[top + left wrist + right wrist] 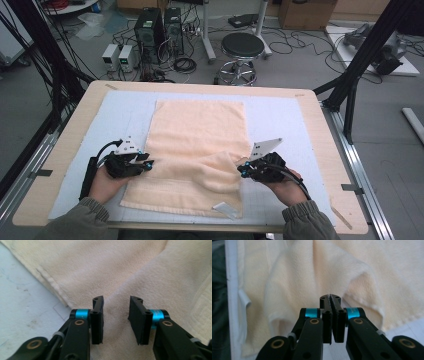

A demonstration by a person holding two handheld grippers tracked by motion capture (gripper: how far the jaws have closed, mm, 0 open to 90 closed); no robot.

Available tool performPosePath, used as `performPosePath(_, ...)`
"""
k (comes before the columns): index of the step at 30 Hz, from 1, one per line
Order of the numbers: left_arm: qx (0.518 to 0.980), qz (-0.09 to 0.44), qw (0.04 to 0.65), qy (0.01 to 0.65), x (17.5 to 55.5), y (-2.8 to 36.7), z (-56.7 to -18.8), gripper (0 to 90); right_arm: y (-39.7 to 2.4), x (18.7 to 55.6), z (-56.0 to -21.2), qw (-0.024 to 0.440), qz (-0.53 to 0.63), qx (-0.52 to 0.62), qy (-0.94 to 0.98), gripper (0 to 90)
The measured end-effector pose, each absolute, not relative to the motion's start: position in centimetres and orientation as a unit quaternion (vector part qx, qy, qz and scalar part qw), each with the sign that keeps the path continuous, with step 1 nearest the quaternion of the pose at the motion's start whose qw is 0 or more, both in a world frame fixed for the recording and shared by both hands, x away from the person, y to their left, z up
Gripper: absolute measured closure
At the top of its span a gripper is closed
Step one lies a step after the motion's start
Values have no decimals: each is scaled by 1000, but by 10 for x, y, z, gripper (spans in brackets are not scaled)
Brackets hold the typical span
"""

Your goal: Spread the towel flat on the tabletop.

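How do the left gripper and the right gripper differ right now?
The left gripper has its jaws apart, with towel showing in the gap; the right gripper has its jaws shut together. The left sits at the towel's left edge, the right by the raised fold on the right. Both are black with blue collars.

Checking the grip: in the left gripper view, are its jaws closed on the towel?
No, the left hand-held gripper stands open, the towel lying beyond.
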State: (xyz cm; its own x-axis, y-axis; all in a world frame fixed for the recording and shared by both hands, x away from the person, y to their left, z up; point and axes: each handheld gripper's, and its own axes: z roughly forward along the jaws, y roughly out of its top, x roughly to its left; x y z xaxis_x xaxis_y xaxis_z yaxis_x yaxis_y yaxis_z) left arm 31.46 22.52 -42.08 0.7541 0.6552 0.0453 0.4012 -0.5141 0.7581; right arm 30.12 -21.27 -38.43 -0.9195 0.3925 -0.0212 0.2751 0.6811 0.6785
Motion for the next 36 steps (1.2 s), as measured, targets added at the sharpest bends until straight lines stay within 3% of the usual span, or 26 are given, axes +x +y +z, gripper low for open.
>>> performPosePath(5,848,162,395,315,314,238,-416,588,-215,308,-381,83,387,192,898,796)
performPosePath(9,852,146,389,318,316,239,-422,550,-202,318,-393,84,370,191,905,700)
performPosePath(12,858,142,383,312,317,235,-426,548,-195,330,-402,93,368,201,903,676)
performPosePath(14,860,141,382,309,317,234,-426,557,-192,338,-406,84,385,213,894,677)
performPosePath(17,863,135,386,295,314,233,-426,658,-182,341,-412,59,381,203,900,758)
performPosePath(21,864,129,393,286,310,233,-425,678,-174,331,-407,23,407,155,900,750)
performPosePath(31,862,132,392,293,312,232,-426,656,-194,341,-401,95,397,210,888,826)
performPosePath(36,864,131,389,293,313,231,-427,655,-171,351,-418,76,383,203,898,687)
